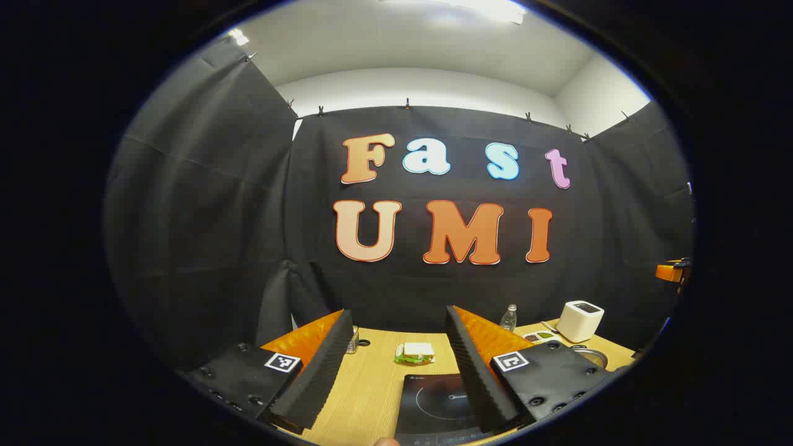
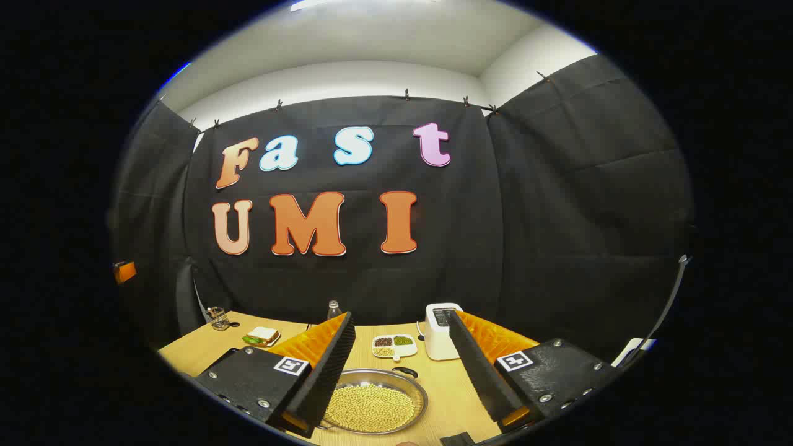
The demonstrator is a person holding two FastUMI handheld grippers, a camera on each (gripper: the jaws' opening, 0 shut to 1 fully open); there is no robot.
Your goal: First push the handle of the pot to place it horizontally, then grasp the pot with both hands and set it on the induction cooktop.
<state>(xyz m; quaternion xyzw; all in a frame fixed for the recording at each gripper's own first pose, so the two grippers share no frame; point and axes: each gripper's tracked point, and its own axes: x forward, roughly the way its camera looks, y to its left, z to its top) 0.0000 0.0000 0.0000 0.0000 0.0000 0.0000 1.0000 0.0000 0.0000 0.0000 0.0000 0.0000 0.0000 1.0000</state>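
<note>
A steel pot (image 2: 372,406) full of yellow beans sits on the wooden table, seen between my right gripper's (image 2: 403,362) fingers, which stand open above it. A small black handle (image 2: 406,371) shows on the pot's far rim, slightly to the right. The black induction cooktop (image 1: 433,406) lies on the table below my left gripper (image 1: 399,362), which is open with nothing between its fingers. The pot's rim (image 1: 591,354) peeks out past the left gripper's right finger.
A sandwich on a plate (image 1: 415,354), a water bottle (image 1: 508,318), a white toaster (image 1: 580,320) and a divided dish of beans (image 2: 393,345) stand toward the back of the table (image 1: 372,384). A glass (image 2: 217,318) is at the far left in the right gripper view.
</note>
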